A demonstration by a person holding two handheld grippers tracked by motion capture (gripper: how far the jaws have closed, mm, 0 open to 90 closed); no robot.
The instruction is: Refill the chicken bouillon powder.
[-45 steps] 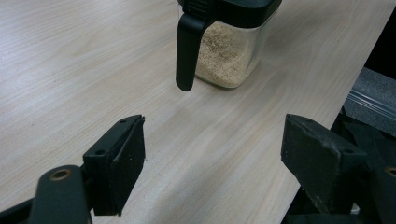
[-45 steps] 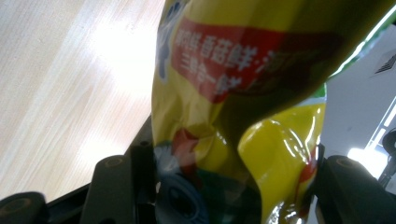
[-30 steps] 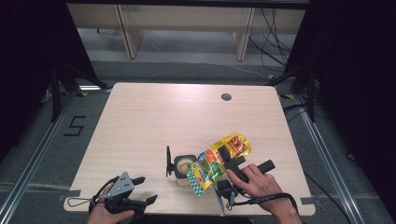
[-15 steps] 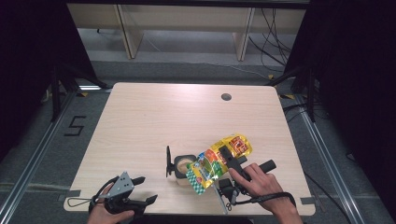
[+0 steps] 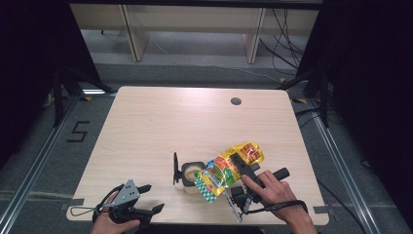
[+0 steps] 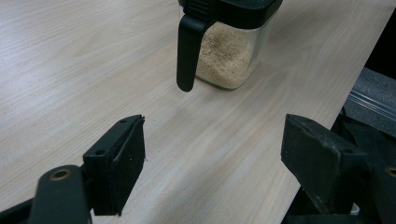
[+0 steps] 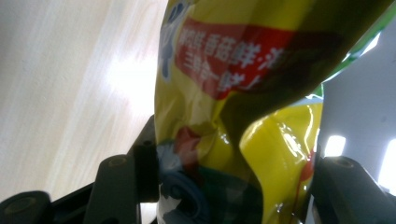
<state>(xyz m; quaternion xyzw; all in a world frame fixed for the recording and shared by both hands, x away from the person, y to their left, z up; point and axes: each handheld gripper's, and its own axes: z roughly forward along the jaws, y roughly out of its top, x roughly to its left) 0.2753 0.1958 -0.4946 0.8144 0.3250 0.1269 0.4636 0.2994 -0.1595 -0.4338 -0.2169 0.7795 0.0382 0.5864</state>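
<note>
While gripping the bag (image 5: 225,170), right tool (image 5: 242,168) tilts.

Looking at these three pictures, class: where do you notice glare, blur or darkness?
High view: the table is evenly lit, its surroundings dark. Left gripper view: the jar looks sharp. Right gripper view: the yellow bag sits close and soft, with glare on its foil and on the wood.

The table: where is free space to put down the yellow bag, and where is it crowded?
The table is bare across its far half, up to the small round hole, and along its left side above the left tongs. It is crowded at the near right, where the right tongs grip the yellow bag over the clear jar.
</note>
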